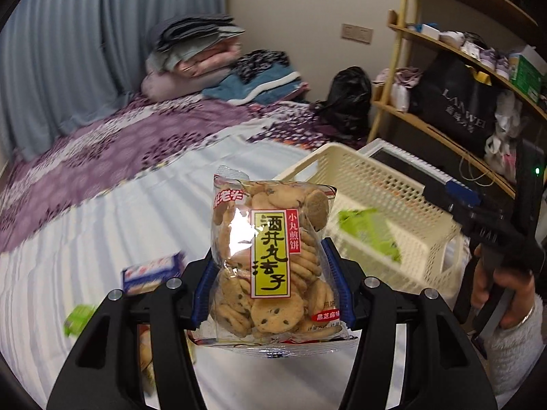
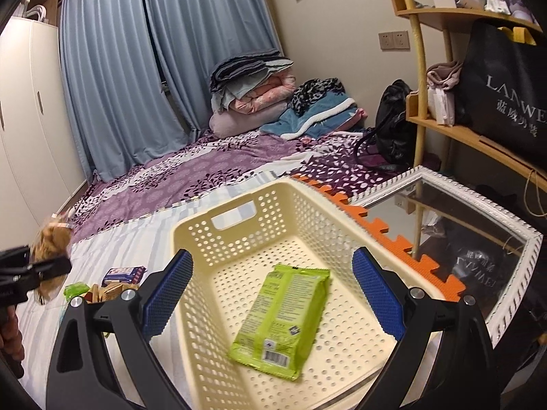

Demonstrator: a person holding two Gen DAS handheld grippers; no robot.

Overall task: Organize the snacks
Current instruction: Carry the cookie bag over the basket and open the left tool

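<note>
Blue-padded jaws of the left gripper (image 1: 271, 283) pinch 1 clear bag of small round sesame crackers (image 1: 270, 259) upright above the striped sheet (image 1: 102, 225), its lower edge hidden behind the fingers. Right gripper (image 2: 273, 294) hangs wide open and empty over the cream perforated basket (image 2: 239, 225), where 1 green packet (image 2: 282, 317) lies flat. Left of the basket, 1 blue-white packet (image 2: 123, 275), 1 small green one (image 2: 76, 289) and some half-hidden brown wrappers lie on the sheet.

A home bedroom is shown: a bed (image 2: 191, 184) is spread with purple floral bedding, folded quilts (image 2: 253, 92) are stacked against blue curtains (image 2: 143, 68), and a wardrobe (image 2: 27, 119) is seen.
</note>
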